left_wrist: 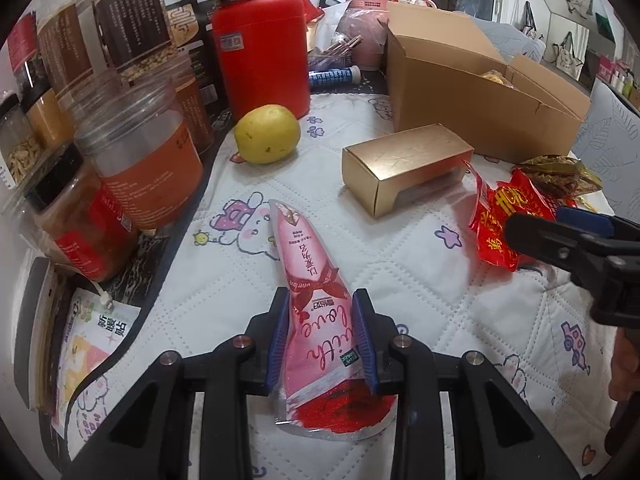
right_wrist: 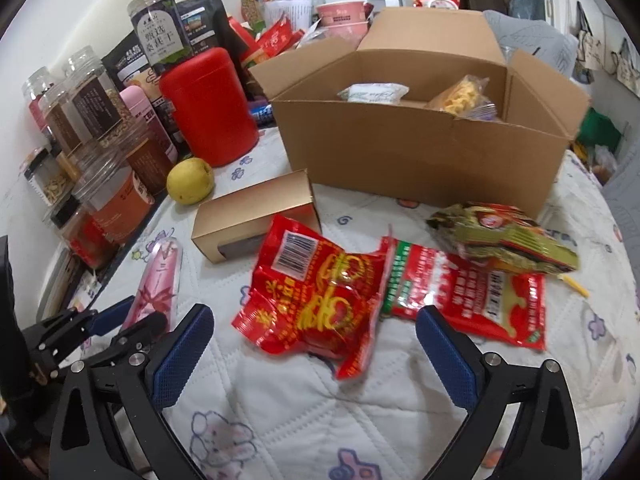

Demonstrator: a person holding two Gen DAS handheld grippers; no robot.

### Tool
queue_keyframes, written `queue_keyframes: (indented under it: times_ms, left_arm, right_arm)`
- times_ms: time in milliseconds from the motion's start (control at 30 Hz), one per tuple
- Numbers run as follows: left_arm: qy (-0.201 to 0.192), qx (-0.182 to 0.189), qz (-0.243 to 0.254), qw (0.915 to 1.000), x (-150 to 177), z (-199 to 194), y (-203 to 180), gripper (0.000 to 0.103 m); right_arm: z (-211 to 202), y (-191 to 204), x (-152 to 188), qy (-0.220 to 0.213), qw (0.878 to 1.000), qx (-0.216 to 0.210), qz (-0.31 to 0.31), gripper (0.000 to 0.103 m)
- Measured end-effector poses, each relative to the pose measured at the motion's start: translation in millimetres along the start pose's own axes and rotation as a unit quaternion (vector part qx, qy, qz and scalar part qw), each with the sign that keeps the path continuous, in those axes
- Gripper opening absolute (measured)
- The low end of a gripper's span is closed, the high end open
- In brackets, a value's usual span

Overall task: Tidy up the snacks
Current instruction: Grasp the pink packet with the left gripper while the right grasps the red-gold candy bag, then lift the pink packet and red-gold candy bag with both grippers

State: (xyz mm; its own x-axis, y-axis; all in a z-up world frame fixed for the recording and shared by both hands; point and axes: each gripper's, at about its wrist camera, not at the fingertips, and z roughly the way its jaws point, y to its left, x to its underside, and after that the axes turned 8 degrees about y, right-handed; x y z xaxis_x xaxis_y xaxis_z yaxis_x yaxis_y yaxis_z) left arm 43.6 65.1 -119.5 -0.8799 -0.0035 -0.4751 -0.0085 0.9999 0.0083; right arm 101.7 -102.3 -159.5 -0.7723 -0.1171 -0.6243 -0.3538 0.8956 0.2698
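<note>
My left gripper (left_wrist: pixel 323 334) is shut on a pink snack packet (left_wrist: pixel 316 280) that lies on the quilted cloth; it also shows in the right wrist view (right_wrist: pixel 158 280). My right gripper (right_wrist: pixel 314 354) is open, its fingers on either side of a crumpled red snack bag (right_wrist: pixel 320 300), just above the cloth. The same bag shows in the left wrist view (left_wrist: pixel 508 216) with the right gripper (left_wrist: pixel 560 232) beside it. An open cardboard box (right_wrist: pixel 420 160) at the back holds a white packet (right_wrist: pixel 372 93) and a yellow snack bag (right_wrist: pixel 460 98).
A gold box (right_wrist: pixel 256 212) and a yellow fruit (right_wrist: pixel 190 180) lie left of the cardboard box. A second red bag (right_wrist: pixel 472 296) and a green-gold bag (right_wrist: pixel 504 240) lie to the right. A red canister (right_wrist: pixel 208 108) and several jars (right_wrist: pixel 116 192) line the left side.
</note>
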Motion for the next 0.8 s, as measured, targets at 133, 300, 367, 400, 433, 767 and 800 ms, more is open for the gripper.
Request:
queue_keyframes:
  times_ms: [133, 300, 367, 400, 433, 767, 800]
  left_arm:
    - [0.005, 0.014, -0.013, 0.9998, 0.1, 2.6, 4.6, 0.033]
    - [0.025, 0.031, -0.035, 0.9986, -0.8, 10.2, 9.4, 0.048]
    - [0.03, 0.035, -0.031, 0.9984, -0.1, 12.6, 5.8, 0.053]
    - [0.032, 0.025, -0.022, 0.9989, 0.4, 13.2, 0.9, 0.055]
    - [0.031, 0.015, -0.011, 0.9993, 1.3, 13.7, -4.5, 0.056]
    - [0.02, 0.016, -0.002, 0.9997, 5.6, 9.1, -6.3, 0.042]
    - [0.019, 0.019, -0.002, 0.9996, 6.1, 8.1, -6.8, 0.041]
  right_arm:
    - [18.5, 10.8, -9.6, 0.024, 0.999, 0.022, 0.001, 0.103]
    - [37.4, 19.6, -13.3, 0.046, 0.996, 0.078, -0.014, 0.103]
    - [41.0, 22.7, -12.3, 0.048, 0.994, 0.097, -0.028, 0.103]
    - [41.9, 23.7, -11.2, 0.047, 0.993, 0.103, -0.034, 0.103]
    - [41.8, 23.9, -10.0, 0.045, 0.993, 0.105, -0.037, 0.103]
    - [22.6, 6.1, 6.6, 0.031, 0.995, 0.091, -0.032, 0.067]
    - [19.7, 5.0, 8.0, 0.03, 0.996, 0.079, -0.028, 0.065]
